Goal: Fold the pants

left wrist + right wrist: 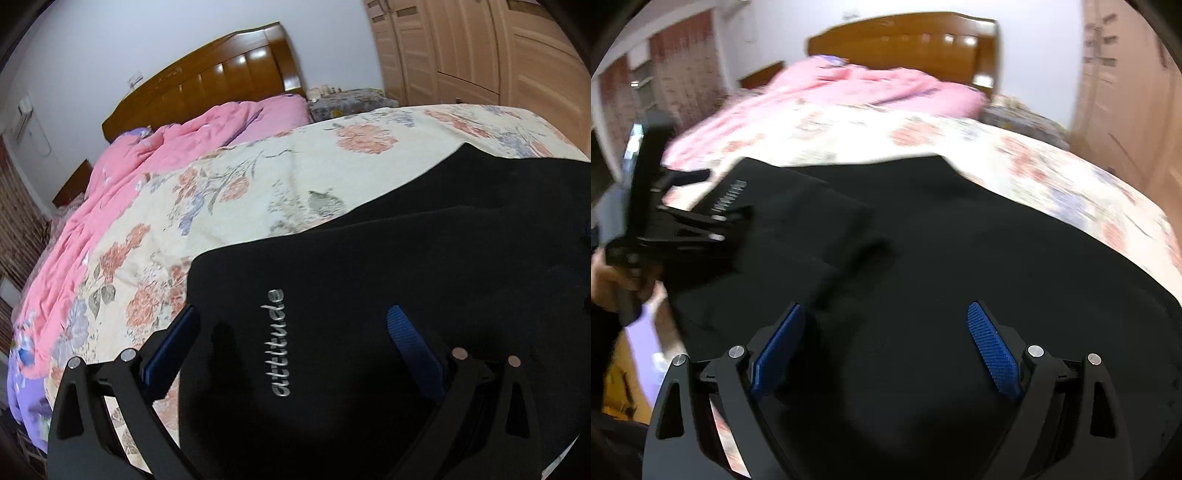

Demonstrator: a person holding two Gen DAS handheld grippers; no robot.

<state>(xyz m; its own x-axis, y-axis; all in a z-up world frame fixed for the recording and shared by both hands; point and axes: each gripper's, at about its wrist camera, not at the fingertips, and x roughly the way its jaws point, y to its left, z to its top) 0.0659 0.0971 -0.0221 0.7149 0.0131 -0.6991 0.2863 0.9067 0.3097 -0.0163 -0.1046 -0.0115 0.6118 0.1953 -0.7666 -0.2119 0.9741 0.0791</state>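
Observation:
Black pants with a silver "attitude" print lie spread on the floral bedspread. My left gripper is open, its blue pads just above the pants near the print. In the right wrist view the pants fill the middle, with a folded layer lying over them at the left. My right gripper is open just above the cloth. The left gripper shows there too, held in a hand at the pants' left edge.
A pink quilt is bunched along the far left of the bed, below a wooden headboard. A nightstand with small items and wooden wardrobe doors stand at the right.

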